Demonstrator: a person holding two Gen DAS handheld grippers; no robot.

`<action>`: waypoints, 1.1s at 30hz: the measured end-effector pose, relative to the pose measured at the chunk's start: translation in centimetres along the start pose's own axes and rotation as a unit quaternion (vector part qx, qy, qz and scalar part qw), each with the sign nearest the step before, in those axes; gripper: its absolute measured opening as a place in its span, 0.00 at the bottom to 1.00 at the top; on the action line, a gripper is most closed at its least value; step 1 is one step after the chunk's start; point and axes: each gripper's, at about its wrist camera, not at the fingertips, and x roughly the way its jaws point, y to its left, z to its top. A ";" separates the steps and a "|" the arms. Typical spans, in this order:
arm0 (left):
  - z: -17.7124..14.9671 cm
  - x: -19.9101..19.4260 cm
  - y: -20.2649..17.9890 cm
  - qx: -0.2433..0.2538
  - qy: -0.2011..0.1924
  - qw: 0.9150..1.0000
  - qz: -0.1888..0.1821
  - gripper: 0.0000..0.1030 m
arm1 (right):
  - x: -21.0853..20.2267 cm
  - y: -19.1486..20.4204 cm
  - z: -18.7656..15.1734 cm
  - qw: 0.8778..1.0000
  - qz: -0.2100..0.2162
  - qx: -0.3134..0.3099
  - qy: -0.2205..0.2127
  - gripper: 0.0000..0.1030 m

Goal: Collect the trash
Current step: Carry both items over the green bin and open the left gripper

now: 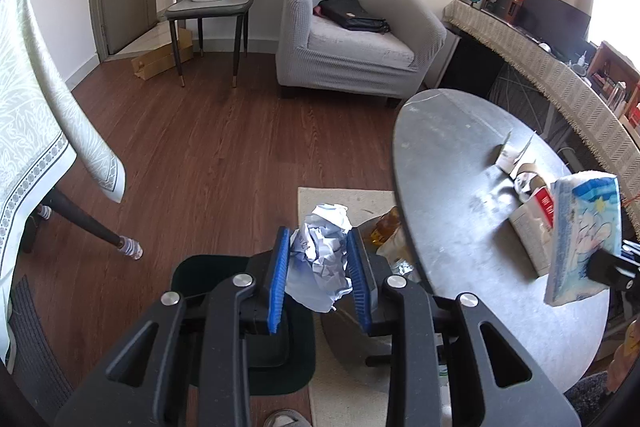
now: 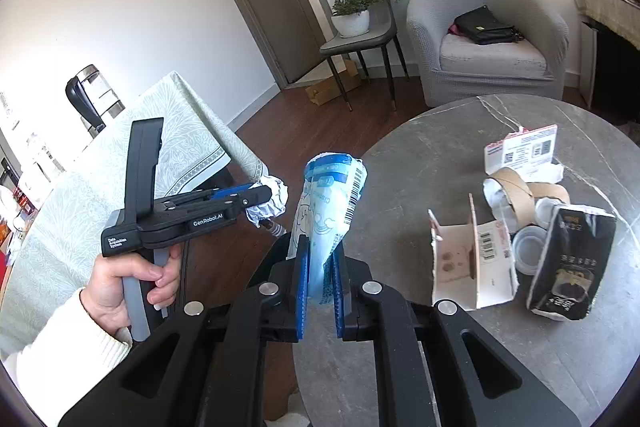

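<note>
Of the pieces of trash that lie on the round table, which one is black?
The black package at the right edge of the round table. The torn cartons and the cardboard rolls beside it are white or brown.

My left camera is looking down past the round table's (image 1: pixel 460 163) left edge at the floor; my right is hovering close above that edge. Both are facing the armchair (image 1: pixel 356 39) and door.

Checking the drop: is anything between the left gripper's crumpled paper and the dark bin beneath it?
Nothing visible. The crumpled paper, held in the left gripper, hangs beside the round table; the dark green bin sits open on the floor below-left.
</note>
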 end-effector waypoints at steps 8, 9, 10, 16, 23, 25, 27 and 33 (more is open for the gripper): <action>-3.8 3.0 6.0 -0.008 0.068 0.996 0.053 0.30 | 4.2 3.7 0.6 0.999 0.010 -0.019 0.031 0.10; -4.2 3.3 6.6 -0.010 0.076 0.996 0.055 0.30 | 4.8 4.0 0.6 0.999 0.009 -0.021 0.036 0.10; -4.5 3.5 7.1 -0.011 0.082 0.995 0.057 0.30 | 5.4 4.2 0.5 0.999 0.009 -0.021 0.041 0.10; -6.7 5.3 9.4 -0.010 0.121 0.991 0.060 0.30 | 9.0 6.4 0.2 0.997 -0.004 -0.037 0.074 0.10; -9.6 7.6 11.3 -0.012 0.181 0.982 0.056 0.30 | 13.0 9.3 -0.4 0.991 -0.021 -0.070 0.109 0.10; -10.3 7.9 11.5 -0.008 0.186 0.981 0.053 0.31 | 14.1 9.8 -0.7 0.990 -0.027 -0.073 0.120 0.10; -10.7 8.1 11.5 -0.002 0.190 0.980 0.050 0.31 | 15.2 10.2 -0.9 0.988 -0.038 -0.079 0.129 0.10; -10.9 7.6 12.2 -0.009 0.181 0.983 0.034 0.39 | 18.1 11.0 -1.8 0.983 -0.054 -0.089 0.151 0.10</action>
